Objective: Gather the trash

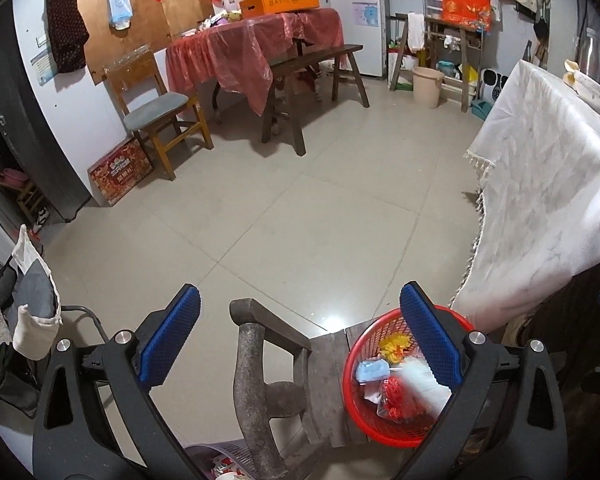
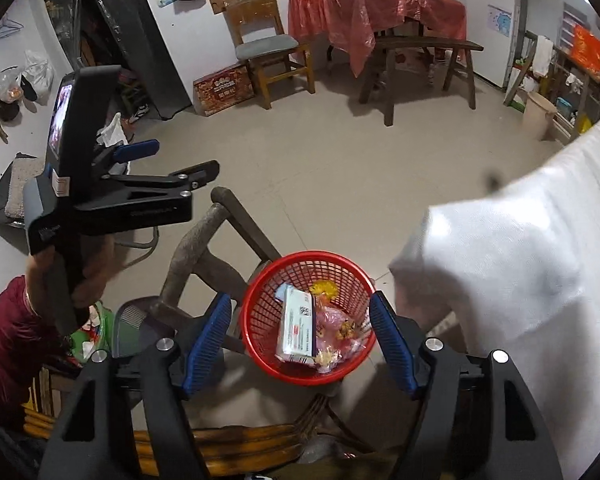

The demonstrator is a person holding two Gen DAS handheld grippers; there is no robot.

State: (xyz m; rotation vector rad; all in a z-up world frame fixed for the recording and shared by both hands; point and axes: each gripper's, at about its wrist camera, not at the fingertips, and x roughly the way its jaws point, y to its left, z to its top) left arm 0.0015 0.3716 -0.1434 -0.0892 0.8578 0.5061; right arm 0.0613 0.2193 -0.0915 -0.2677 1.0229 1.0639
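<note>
Covering the right of both views: white tablecloth with a fringed edge, draped over a desk just beside the basket.
Floor: pale grey tiles, bare in the middle of the room.
Far desk: red plastic sheet hangs over it, an orange carton sits on top, and a dark wooden bench stands in front.
Wooden chair: grey seat cushion, beside a red printed box on the floor.
Dark wooden stool: worn frame below the grippers, carrying the basket on its seat.
Trash basket: red plastic mesh basket, upright on the stool seat, near the tablecloth edge.
Trash inside: white medicine carton lying on top, pink wrapper and yellow scrap beside it.
Left gripper: jaws released wide and holding nothing, right finger over the basket rim; seen from the right wrist view it is raised to the left of the stool, gripped by a hand in a maroon sleeve.
Right gripper: jaws released wide and empty, straddling the basket from above.
</note>
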